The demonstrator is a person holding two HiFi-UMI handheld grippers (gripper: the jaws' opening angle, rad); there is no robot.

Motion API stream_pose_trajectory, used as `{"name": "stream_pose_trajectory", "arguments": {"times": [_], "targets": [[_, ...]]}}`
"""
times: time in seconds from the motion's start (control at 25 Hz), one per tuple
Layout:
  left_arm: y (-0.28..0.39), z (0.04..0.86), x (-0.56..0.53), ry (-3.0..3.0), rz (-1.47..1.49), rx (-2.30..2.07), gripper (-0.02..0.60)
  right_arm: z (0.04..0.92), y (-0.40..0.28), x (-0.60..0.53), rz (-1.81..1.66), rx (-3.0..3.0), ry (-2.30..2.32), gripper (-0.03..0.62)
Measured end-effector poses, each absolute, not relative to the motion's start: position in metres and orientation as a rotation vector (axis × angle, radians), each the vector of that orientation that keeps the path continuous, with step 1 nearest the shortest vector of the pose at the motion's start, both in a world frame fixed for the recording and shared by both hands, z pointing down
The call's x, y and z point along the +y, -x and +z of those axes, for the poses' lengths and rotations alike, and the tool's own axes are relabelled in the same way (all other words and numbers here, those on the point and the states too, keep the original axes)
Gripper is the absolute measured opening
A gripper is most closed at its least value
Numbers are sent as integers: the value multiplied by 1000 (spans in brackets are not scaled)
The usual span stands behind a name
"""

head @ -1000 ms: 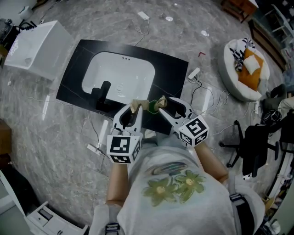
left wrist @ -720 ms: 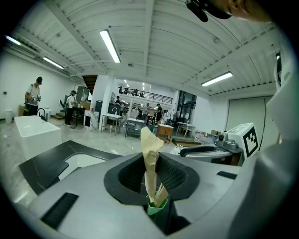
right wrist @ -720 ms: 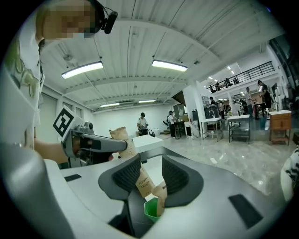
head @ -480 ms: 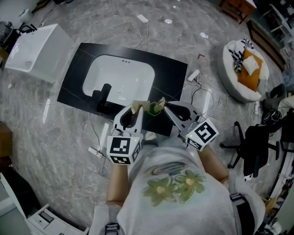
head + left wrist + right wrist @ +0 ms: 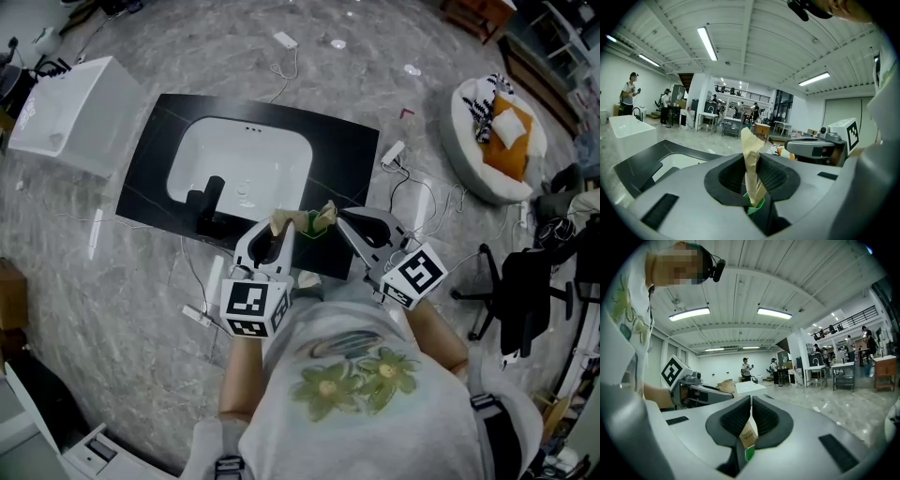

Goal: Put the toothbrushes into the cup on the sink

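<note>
Overhead, I hold both grippers just in front of the sink [image 5: 239, 155], over the near edge of its black counter [image 5: 347, 141].

Left gripper [image 5: 281, 230]: my jaws stand narrow, pinched on one end of the toothbrush pack [image 5: 305, 225]. In the left gripper view [image 5: 751, 173] the brown paper of the pack [image 5: 750, 150] rises upright between the ribbed pads, with a green strip at its base.

Right gripper [image 5: 333, 217]: my jaws are closing down to a sliver and the pads already press on the pack's other end. In the right gripper view [image 5: 750, 420] a brown tab printed "TOOTH BRUSH" [image 5: 747, 434], green below, sits clamped between them.

The pack thus spans the two grippers, in the air, nearer to me than the basin and not touching the counter. Whether the two paper ends belong to one pack I cannot say for certain.

A black fixture [image 5: 208, 192] stands on the sink's near-left edge. A white box [image 5: 70, 103] lies left of the sink; a round cushion bed [image 5: 497, 141] lies well to its right.
</note>
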State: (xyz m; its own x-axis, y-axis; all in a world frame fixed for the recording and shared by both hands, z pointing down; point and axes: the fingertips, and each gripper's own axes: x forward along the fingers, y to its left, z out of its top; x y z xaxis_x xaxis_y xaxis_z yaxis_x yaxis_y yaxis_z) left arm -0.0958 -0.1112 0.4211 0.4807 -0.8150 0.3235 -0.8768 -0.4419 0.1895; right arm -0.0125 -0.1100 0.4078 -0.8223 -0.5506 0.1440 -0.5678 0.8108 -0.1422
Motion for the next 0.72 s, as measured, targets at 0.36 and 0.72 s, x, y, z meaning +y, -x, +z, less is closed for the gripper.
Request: {"name": "stream_pose_trajectory", "arguments": {"times": [0.36,0.72], "targets": [[86,433,-115,-2407,309,-1394,89,416,5,-115,311,-2874,-924,48],[83,450,-119,-2396,339,-1373,89,424,8,-119,342,-2869,-917,48]]}}
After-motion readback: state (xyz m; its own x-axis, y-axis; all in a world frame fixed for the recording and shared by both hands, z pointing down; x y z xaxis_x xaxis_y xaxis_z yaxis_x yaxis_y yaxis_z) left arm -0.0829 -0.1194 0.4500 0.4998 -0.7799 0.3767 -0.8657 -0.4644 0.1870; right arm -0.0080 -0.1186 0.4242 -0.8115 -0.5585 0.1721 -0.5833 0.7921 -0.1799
